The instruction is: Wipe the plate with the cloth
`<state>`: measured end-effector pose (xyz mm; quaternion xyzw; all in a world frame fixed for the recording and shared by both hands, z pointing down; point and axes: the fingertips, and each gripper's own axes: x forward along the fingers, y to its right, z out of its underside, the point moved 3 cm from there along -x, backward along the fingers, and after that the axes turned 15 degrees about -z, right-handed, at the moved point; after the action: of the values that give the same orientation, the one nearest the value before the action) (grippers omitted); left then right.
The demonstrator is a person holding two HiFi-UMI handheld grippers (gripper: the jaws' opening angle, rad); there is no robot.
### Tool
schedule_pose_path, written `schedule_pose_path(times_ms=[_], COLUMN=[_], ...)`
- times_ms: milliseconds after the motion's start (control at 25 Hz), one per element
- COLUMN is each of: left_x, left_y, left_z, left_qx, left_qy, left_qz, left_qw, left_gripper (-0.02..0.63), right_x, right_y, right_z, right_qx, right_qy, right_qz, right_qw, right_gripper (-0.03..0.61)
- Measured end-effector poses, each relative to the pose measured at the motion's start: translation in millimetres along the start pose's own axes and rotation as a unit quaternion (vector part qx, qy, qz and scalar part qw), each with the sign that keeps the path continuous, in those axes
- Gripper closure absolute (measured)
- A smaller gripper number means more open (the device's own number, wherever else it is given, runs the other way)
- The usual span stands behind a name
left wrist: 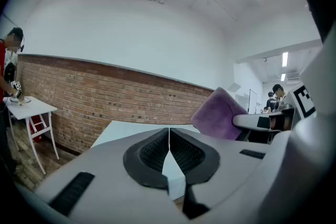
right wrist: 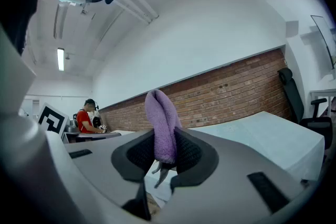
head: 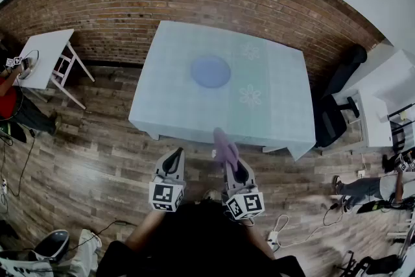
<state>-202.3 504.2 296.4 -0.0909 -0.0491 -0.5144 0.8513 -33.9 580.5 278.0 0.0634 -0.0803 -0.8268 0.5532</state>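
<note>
Right gripper (right wrist: pixel 165 150), level, jaws clamped on cloth (right wrist: pixel 160 119) — purple fold standing up out of the pads, loose tail hanging below. Left gripper (left wrist: pixel 169 150), jaws pressed together, nothing between them. Both held side by side in the air, short of the table's near edge, over wooden floor (head: pixel 97 159).

Plate (head: pixel 211 71) — blue, round, flat on table (head: pixel 279 113), nearer the far edge than the near one and a little left of mid-width, well apart from both grippers. Nothing else on the table cover except two printed flowers (head: pixel 250 95). No contact between cloth and plate.

Judged progress: cloth in the jaws, so pick-up done; wiping itself not begun. Left to do: carrying the cloth forward past the near edge, lowering it onto the plate, rubbing across face and rim. Possible role for the empty left gripper: steadying the plate at its rim, though nothing in these views to confirm it. Dirt or wetness on the plate too small to tell, so extent of wiping needed unknown.
</note>
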Motion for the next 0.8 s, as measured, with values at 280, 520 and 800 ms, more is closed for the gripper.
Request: schedule_pose_path(times_ms=[280,520,800], left_x=[-0.6,-0.5,13.7], left_y=[3.5,9.8,29.7], left_z=[-0.7,0.0,-8.5], left_qx=[-0.003,0.001,0.012], left_qy=[0.004,0.007,0.017], left_qz=[0.000,-0.005,-0.010], left_qw=[1.0000,1.0000,0.9997], left_gripper=[0.577,0.577,0.577], right_x=[-3.0,-6.0,-4.5], right_y=[0.1,3.4,22.2], right_z=[-2.2,-9.0,-18.6], right_qx=[-0.004,-0.016,-0.032], right_qy=[0.002,0.010,0.000], right_qz=[0.000,0.006,-0.001], right_qw=[1.000,1.000,0.999], right_gripper=[0.489,0.488,0.489])
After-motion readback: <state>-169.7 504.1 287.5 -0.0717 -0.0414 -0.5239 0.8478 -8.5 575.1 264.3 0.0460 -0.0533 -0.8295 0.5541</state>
